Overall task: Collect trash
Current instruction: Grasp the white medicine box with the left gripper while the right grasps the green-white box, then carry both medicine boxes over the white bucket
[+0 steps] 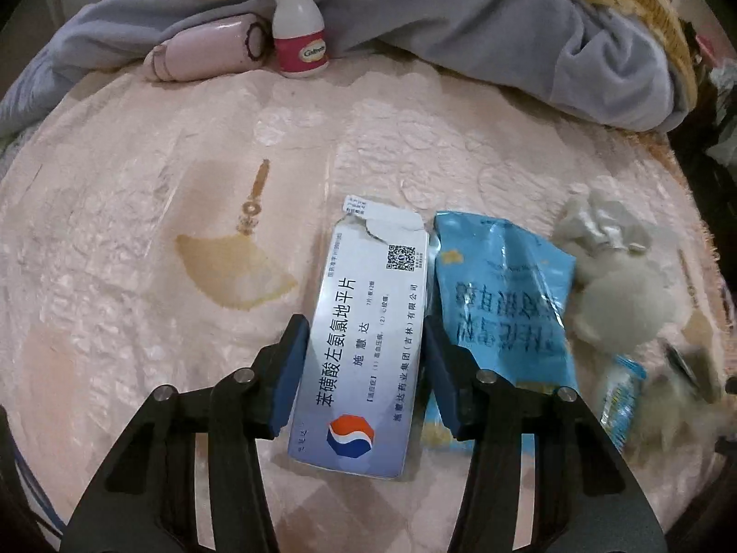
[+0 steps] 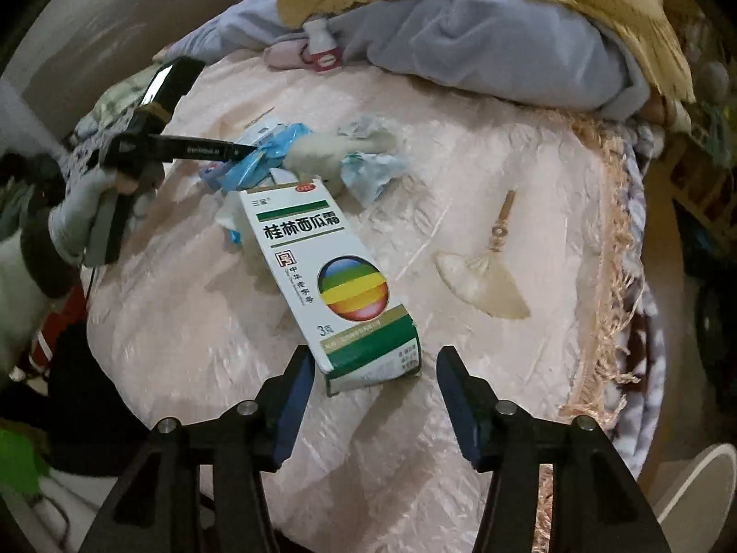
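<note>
Trash lies scattered on a pink bedspread (image 1: 138,276). Left gripper (image 1: 364,368) straddles a white-and-blue medicine box (image 1: 364,345) lying flat on the bed, its pads at the box's long sides, though whether they press it cannot be told. A blue wrapper (image 1: 502,304) lies just right of that box, with crumpled tissue (image 1: 612,295) beyond. Right gripper (image 2: 375,396) is spread wide around the near end of a green-and-white box (image 2: 322,276). A white bottle (image 1: 298,27) stands upright at the far edge.

Box (image 1: 364,336) left of (touching) packet (image 1: 502,304).
</note>
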